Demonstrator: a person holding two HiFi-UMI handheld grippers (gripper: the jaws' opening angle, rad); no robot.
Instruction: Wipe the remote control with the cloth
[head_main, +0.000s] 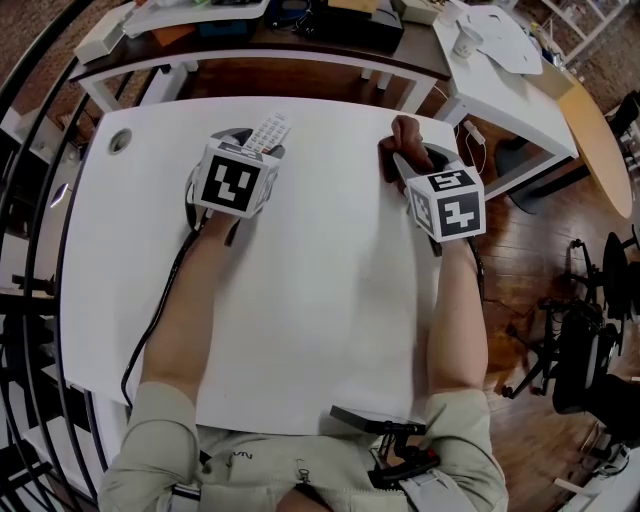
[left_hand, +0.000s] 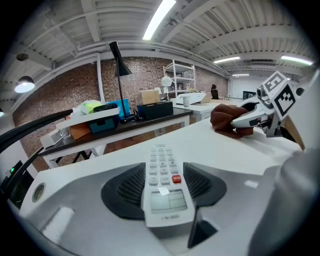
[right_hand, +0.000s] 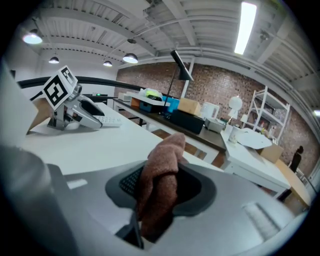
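Observation:
A white remote control (left_hand: 163, 184) with grey buttons and one red button lies gripped between the dark pads of my left gripper (left_hand: 164, 187), its keypad end pointing away over the white table (head_main: 300, 290). In the head view the remote (head_main: 268, 132) sticks out past the left gripper (head_main: 250, 148) near the table's far edge. My right gripper (right_hand: 160, 187) is shut on a bunched reddish-brown cloth (right_hand: 161, 182), which stands up between its pads. In the head view the cloth (head_main: 405, 140) shows ahead of the right gripper (head_main: 410, 165), to the right of the remote and apart from it.
A cable grommet (head_main: 119, 141) sits in the table's far left corner. Behind the table runs a dark shelf (left_hand: 115, 127) with boxes, a blue bin and a black desk lamp (left_hand: 119, 75). A second white table (head_main: 505, 90) stands at the far right.

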